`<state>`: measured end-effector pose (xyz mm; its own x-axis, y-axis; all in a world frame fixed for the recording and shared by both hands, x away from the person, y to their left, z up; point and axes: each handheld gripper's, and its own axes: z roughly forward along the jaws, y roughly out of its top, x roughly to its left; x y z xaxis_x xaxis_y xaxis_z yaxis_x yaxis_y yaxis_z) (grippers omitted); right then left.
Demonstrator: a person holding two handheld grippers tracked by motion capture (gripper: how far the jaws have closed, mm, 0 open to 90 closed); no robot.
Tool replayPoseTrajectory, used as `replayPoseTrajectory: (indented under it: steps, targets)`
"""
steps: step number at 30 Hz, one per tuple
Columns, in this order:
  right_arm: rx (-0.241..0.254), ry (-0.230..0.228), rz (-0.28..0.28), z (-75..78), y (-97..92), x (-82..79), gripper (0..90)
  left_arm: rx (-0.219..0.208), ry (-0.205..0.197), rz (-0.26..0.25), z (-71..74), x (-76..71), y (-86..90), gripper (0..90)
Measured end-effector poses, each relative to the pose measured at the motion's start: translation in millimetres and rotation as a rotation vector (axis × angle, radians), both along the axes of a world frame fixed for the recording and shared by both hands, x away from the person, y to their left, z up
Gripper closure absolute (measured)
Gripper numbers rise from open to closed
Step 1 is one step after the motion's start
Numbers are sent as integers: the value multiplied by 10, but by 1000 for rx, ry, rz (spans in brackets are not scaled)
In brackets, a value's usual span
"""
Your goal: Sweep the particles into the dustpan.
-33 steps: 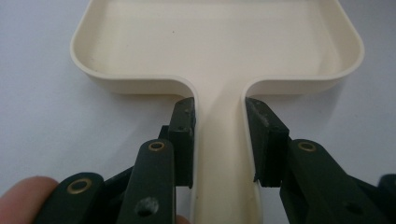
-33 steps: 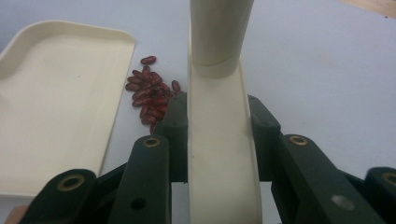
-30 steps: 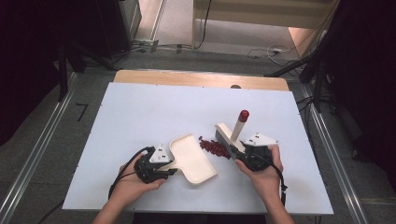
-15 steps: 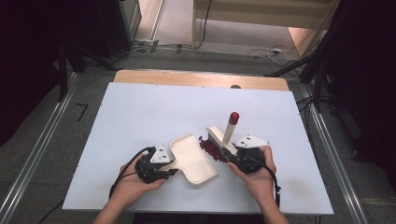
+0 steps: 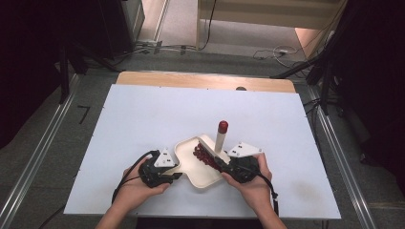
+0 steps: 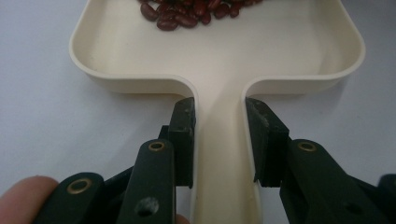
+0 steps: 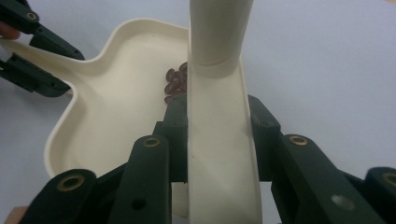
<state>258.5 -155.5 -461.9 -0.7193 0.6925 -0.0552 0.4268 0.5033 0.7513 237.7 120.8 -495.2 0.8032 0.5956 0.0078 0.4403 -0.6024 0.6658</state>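
White table (image 5: 143, 119) is carrying a cream dustpan (image 5: 191, 164) near the person's edge. Left gripper (image 6: 218, 135) is clamping the dustpan's handle, right gripper (image 7: 218, 135) is clamping a cream brush (image 7: 219, 140) over it, and red beans (image 6: 187, 11) are lying inside.

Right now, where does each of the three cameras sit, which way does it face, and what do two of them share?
High view: above the person's side, facing forward and down on the table; both forearms, left gripper, right gripper.
Left gripper view: on that gripper, facing along its jaws clamped on the dustpan handle.
Right gripper view: on that gripper, facing along the scraper it clamps.
Shared: both gripper views show the dustpan and red beans.
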Motion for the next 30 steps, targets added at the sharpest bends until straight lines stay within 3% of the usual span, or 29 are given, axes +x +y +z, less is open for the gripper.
replayPoseTrajectory:
  steps: [11, 18, 23, 30]
  targets:
    - [-7, -6, 96, 47, 232, -165, 654, 3, -4, -2, -6, -1, -1, 665]
    - [29, 11, 183, 75, 308, -227, 653, 1, -1, -4, -27, 4, 8, 665]
    - [62, 2, 145, 179, 148, -150, 653, -5, 0, -1, -35, 3, 13, 664]
    - [105, -36, 26, 330, -180, 50, 654, -11, 3, 0, -49, -3, 17, 664]
